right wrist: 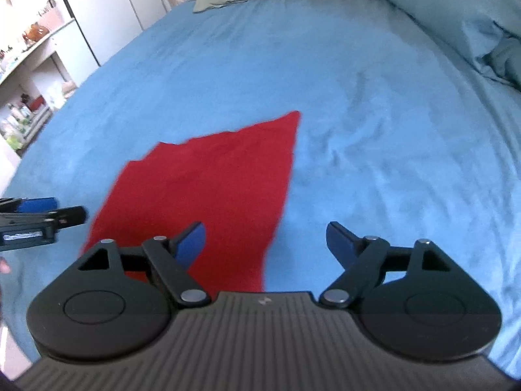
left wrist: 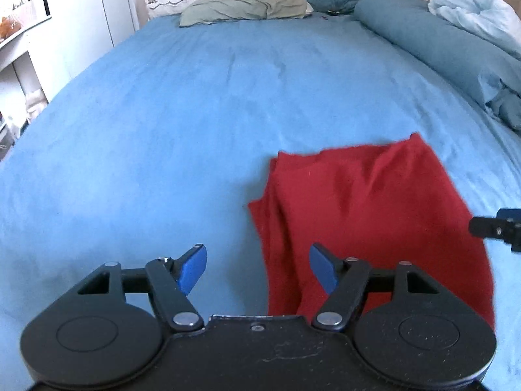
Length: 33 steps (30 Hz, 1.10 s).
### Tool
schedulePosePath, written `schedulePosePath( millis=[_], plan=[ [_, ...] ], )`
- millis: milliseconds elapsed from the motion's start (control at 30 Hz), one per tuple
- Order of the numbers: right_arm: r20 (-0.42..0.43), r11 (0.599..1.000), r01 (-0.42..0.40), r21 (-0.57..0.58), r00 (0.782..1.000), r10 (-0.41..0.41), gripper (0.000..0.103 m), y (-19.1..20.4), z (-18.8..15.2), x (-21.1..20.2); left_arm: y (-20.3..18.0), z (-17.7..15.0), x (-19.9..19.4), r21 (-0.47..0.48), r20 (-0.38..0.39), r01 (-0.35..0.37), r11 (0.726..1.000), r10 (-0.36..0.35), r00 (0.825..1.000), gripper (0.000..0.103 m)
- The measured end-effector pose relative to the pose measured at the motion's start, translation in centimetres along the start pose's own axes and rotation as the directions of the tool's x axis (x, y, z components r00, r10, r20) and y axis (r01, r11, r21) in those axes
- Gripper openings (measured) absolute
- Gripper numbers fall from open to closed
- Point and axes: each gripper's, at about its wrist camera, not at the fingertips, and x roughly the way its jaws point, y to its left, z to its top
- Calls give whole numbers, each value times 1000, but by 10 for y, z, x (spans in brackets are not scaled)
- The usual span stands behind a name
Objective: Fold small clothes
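A red garment (left wrist: 368, 208) lies spread on the blue bed sheet (left wrist: 182, 123), with folds along its left side. It also shows in the right wrist view (right wrist: 208, 189). My left gripper (left wrist: 257, 268) is open and empty, above the garment's left edge near its front. My right gripper (right wrist: 265, 242) is open and empty, above the garment's right edge. The left gripper shows at the left edge of the right wrist view (right wrist: 39, 216). The right gripper shows at the right edge of the left wrist view (left wrist: 498, 226).
Pillows (left wrist: 244, 8) lie at the head of the bed. A rolled teal duvet (left wrist: 439, 49) runs along the bed's right side, also in the right wrist view (right wrist: 456, 16). White cabinets and shelves (right wrist: 35, 65) stand beyond the left bed edge.
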Motion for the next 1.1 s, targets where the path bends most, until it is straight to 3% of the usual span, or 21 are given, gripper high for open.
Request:
schedulePosePath(
  millis=[100,200,367,467,567,633,700,800,900,1100],
  plan=[
    [13,1000,27,-11,1000,-27,96,-12,-18,16,0,-26,21,22,9,0,1000,0,1000,75],
    [69,1000,14,7,998,-14,98,-23,-40,27,5,-42,29,-1,75,28,1000,-27,997,76],
    [155,999,-12,39,988,6,101,-28,-53,23,8,-47,29,-6,128,36,999,-35,991,76],
    [192,998,-25,61,981,13,100,-26,-50,0,9,-42,9,-8,138,11,1000,-9,990,74],
    [281,998,-21,51,960,6,101,-14,-47,-54,13,-35,-47,-21,184,23,1000,-19,983,76],
    [309,998,-14,55,951,-4,103,-4,-45,-93,12,-30,-89,-12,220,2,1000,1,976,84],
    [317,999,-8,47,948,-7,103,8,-44,-134,7,-27,-134,18,252,-24,1000,18,968,102],
    [331,999,26,34,943,-35,103,28,-52,-194,3,-32,-199,21,303,-61,998,52,952,103],
    [325,997,79,27,942,-84,103,47,-63,-240,0,-46,-249,-19,309,-60,998,63,949,103],
    [302,992,126,10,945,-124,103,76,-97,-303,-8,-90,-304,-28,315,-50,998,56,948,103]
  ],
)
